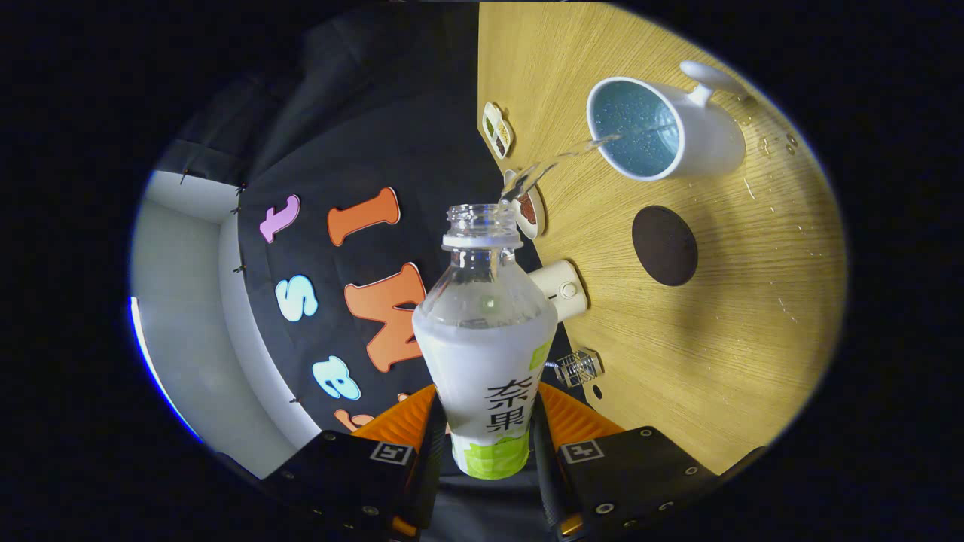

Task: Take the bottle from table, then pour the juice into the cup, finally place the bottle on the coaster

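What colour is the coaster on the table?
Dark brown, a plain round coaster on the wooden table; clearest in the gripper view.

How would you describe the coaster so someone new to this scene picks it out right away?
On the wooden table, look past the open bottle clamped in the gripper to the white cup taking the stream. The coaster lies flat on the wood, close to the cup. It is the only dark, flat round disc there, with nothing on it.
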The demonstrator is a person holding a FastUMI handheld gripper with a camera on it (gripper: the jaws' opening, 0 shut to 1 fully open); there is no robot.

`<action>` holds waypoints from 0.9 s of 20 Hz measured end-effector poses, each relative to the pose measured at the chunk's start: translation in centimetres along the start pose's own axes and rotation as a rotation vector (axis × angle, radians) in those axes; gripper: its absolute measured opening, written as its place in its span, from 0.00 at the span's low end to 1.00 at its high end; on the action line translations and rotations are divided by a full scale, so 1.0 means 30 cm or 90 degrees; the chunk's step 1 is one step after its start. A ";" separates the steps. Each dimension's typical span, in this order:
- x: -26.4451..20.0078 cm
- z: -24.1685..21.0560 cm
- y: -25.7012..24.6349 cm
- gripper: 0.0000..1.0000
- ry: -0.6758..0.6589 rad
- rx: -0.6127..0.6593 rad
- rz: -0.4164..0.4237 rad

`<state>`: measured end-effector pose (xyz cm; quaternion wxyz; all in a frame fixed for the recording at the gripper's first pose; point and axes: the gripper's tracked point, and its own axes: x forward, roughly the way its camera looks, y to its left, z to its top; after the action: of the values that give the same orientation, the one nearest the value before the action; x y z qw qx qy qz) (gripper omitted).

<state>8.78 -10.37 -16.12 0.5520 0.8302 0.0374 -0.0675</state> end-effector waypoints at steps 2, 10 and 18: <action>0.001 0.004 0.008 0.56 0.000 0.008 0.001; -0.001 0.035 0.036 0.56 -0.008 0.045 0.006; -0.003 0.047 0.057 0.56 -0.009 0.081 0.013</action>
<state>8.81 -12.33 -15.09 0.4993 0.8633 0.0210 -0.0701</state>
